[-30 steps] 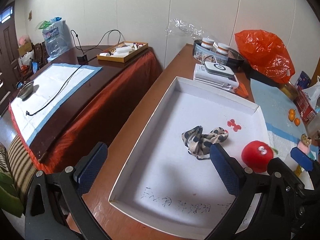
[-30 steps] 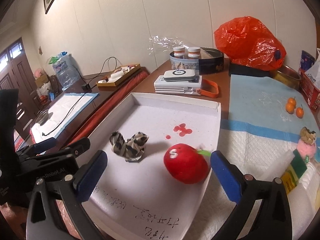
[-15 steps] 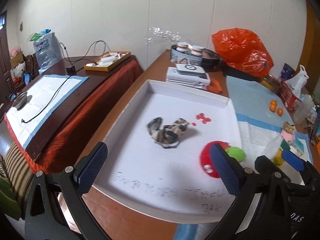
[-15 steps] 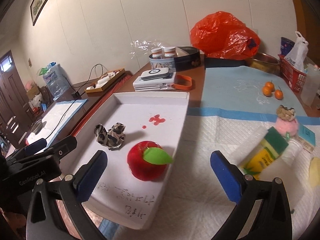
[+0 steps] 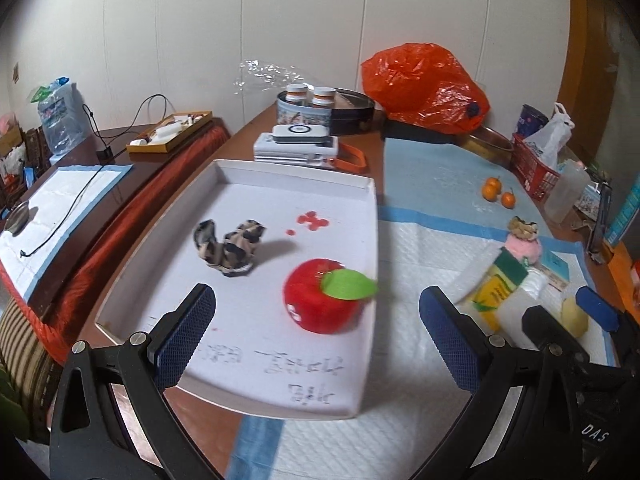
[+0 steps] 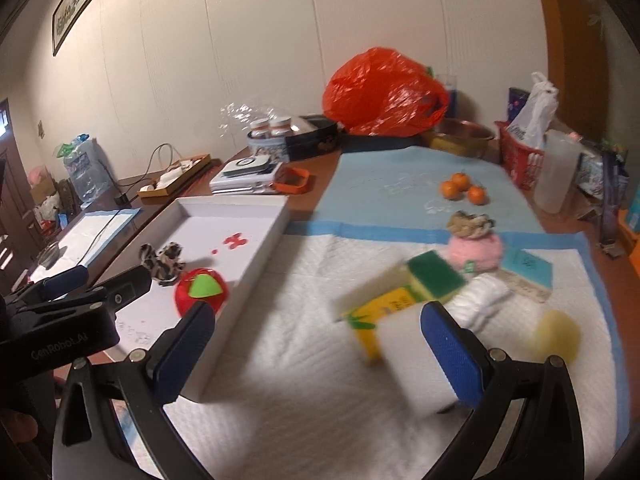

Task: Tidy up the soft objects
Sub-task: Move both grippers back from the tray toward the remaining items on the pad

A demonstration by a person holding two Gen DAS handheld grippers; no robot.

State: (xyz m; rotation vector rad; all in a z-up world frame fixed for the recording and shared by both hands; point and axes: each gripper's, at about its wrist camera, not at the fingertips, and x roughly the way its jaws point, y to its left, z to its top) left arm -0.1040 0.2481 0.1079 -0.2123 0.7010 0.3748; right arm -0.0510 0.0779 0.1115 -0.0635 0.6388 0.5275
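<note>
Left gripper (image 5: 316, 332) spread wide, empty, hovering over the near edge of the white tray (image 5: 372, 216). Right gripper (image 6: 318, 350) also spread wide, nothing between its fingers, held above the white pad (image 6: 304, 364).

In the tray: red apple plush (image 5: 320, 304) with a green leaf, at 4 o'clock from tray centre, close to the right wall. Leopard-print cloth (image 5: 230, 246) crumpled at 10 o'clock from the apple, apart from it. Red marks (image 5: 312, 220) on the tray floor at 12 o'clock from the apple; scribbled writing along the near edge.

On the pad, right of the tray: sponge pack (image 6: 404, 288), yellow and green, blurred, lies at 12 o'clock from the right gripper, between its fingers in view but not touching them. Pink plush (image 6: 476, 250) with a brown top just beyond the pack at 1 o'clock. White roll (image 6: 480, 300) beside the pack at 3 o'clock. Yellow sponge (image 6: 556, 334) at 3 o'clock from the right gripper, blurred. Blue card (image 6: 526, 264) right of the pink plush.

Three oranges (image 6: 462, 188) on the blue mat further back. Orange bag (image 6: 380, 92) against the wall at 12 o'clock. Red basket (image 6: 518, 160) at 2 o'clock. In the right wrist view the left gripper's body shows at 9 o'clock, over the tray's near left part.
</note>
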